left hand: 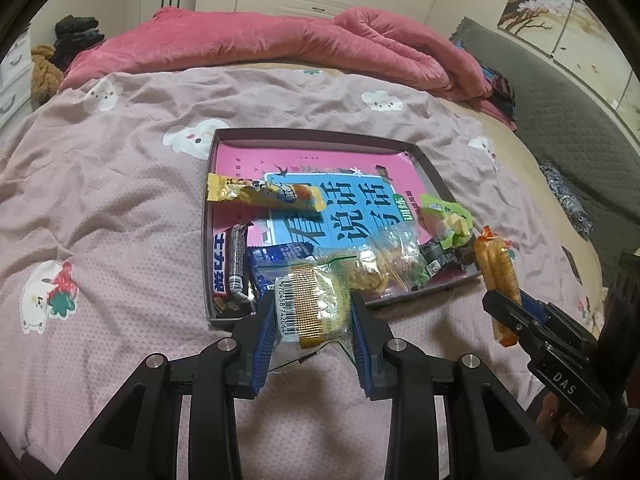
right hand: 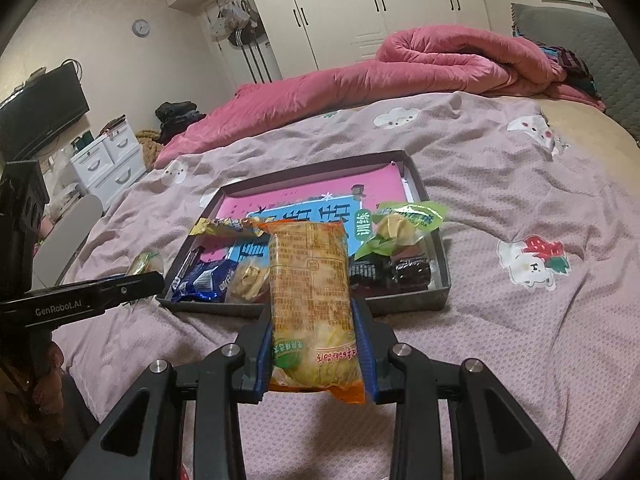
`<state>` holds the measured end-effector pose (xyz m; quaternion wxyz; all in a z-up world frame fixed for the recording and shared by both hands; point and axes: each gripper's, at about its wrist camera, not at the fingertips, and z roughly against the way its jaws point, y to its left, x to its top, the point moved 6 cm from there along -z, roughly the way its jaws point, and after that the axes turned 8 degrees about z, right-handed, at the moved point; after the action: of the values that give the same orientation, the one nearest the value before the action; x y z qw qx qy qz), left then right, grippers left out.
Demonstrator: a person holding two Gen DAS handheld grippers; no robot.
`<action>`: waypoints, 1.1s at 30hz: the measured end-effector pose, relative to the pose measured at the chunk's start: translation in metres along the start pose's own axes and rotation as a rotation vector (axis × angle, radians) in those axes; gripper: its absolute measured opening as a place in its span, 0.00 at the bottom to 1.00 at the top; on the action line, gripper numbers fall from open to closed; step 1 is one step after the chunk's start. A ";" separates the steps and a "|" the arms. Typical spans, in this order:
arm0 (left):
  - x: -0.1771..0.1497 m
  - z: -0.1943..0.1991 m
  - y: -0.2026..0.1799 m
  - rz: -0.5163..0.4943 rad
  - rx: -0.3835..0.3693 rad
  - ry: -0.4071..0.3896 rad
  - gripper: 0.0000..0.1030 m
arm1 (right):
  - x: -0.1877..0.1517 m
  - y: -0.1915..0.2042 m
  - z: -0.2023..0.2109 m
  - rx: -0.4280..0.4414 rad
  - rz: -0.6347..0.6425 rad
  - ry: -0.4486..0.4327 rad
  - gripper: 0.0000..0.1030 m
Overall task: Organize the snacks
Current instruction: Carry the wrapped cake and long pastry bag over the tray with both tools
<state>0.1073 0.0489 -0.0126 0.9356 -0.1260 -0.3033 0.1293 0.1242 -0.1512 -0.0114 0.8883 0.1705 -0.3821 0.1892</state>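
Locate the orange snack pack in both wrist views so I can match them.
Left wrist: orange pack at far right, clamped in the right gripper, right of the tray.
Right wrist: orange pack centre foreground, between the gripper's fingers, in front of the tray.
Shared landmark: the pink book in the tray.

Clear round snack pack (left hand: 310,312): barcode label and gold band, was clamped between the left tongs (left hand: 311,308), at the tray's near edge.
Orange long snack pack (right hand: 310,300): upright, printed back facing, was pinched between the right tongs (right hand: 312,320).
Tray (right hand: 442,280): dark, shallow, lay on the bed just beyond both tongs, holding a yellow stick pack (left hand: 260,192), black bar (left hand: 232,264), blue packet (right hand: 204,278) and green-topped pack (right hand: 404,220).
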 end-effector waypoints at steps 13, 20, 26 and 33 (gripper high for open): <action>0.010 -0.014 0.002 0.009 0.005 0.004 0.35 | 0.013 -0.005 -0.004 -0.001 -0.010 -0.019 0.34; 0.015 -0.026 -0.004 0.003 0.000 0.011 0.35 | 0.021 -0.003 -0.010 0.002 -0.005 -0.025 0.34; 0.022 -0.039 -0.012 -0.004 -0.005 0.018 0.35 | 0.028 -0.004 -0.017 0.005 -0.010 -0.025 0.34; 0.030 -0.053 -0.016 -0.005 -0.006 0.028 0.35 | 0.038 -0.004 -0.029 0.009 -0.017 -0.027 0.34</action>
<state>0.1653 0.0351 -0.0330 0.9397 -0.1298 -0.2908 0.1245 0.1679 -0.1338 -0.0029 0.8839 0.1803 -0.3916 0.1813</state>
